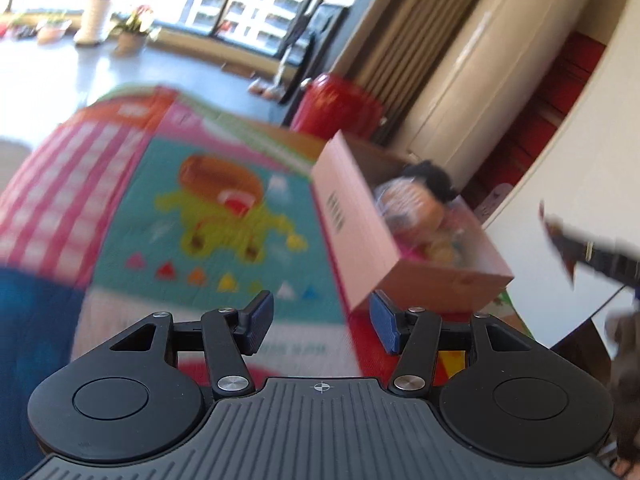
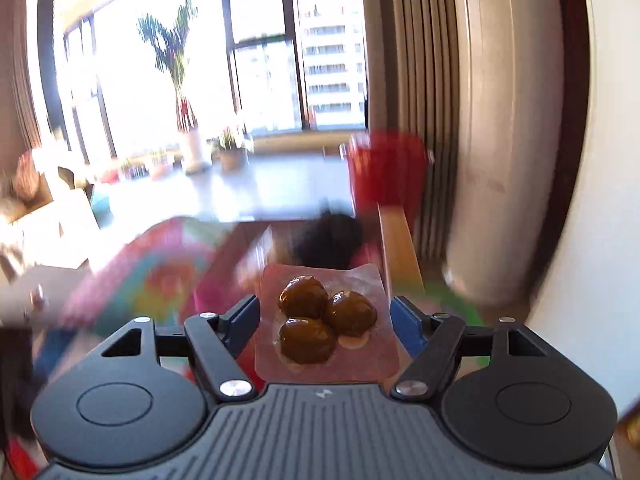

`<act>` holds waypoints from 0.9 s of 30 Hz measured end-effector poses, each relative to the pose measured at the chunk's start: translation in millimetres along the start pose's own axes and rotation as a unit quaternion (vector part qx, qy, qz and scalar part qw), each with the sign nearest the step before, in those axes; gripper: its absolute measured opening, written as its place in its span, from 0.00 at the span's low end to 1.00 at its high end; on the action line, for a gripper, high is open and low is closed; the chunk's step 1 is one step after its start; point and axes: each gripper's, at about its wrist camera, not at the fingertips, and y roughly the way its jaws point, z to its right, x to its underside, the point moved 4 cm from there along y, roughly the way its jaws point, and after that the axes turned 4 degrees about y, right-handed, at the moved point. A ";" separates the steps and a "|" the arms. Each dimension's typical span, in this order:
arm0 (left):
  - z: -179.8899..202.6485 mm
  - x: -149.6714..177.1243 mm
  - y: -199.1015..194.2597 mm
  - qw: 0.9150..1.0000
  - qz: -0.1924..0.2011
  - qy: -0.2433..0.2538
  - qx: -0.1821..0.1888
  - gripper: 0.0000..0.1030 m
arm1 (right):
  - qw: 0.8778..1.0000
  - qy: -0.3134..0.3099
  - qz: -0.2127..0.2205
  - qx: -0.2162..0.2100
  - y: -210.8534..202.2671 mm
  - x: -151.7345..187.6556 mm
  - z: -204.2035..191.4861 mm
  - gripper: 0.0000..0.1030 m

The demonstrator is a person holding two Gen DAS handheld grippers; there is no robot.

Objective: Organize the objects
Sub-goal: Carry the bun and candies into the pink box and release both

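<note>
My right gripper (image 2: 325, 316) is shut on a clear packet of three brown glazed balls (image 2: 326, 320), held flat between its blue pads above the play mat. Just beyond it is the open cardboard box (image 2: 396, 240), with a black-haired doll (image 2: 330, 240) inside, blurred. In the left wrist view the same pink-sided box (image 1: 360, 224) lies on the colourful play mat (image 1: 208, 208), holding the doll (image 1: 420, 196) and other toys. My left gripper (image 1: 322, 320) is open and empty, just short of the box's near corner.
A red stool (image 1: 336, 104) stands beyond the box beside a beige curtain and a white standing air conditioner (image 1: 492, 64). A white wall edge (image 1: 560, 220) runs on the right. Potted plants (image 1: 132, 28) sit by the far windows. Both views are motion-blurred.
</note>
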 end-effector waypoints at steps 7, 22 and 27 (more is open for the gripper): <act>7.6 12.1 -1.1 1.000 -0.019 -0.003 0.010 0.56 | 0.999 0.014 -0.033 0.027 63.7 -32.4 6.5 0.80; 54.4 -42.7 80.1 0.994 -0.019 0.083 -0.066 0.61 | 0.989 -0.114 -0.082 0.055 62.5 51.4 17.8 0.74; 25.5 -46.0 69.0 0.994 0.008 0.069 -0.085 0.84 | 0.991 -0.088 -0.096 0.033 83.6 50.9 7.0 0.74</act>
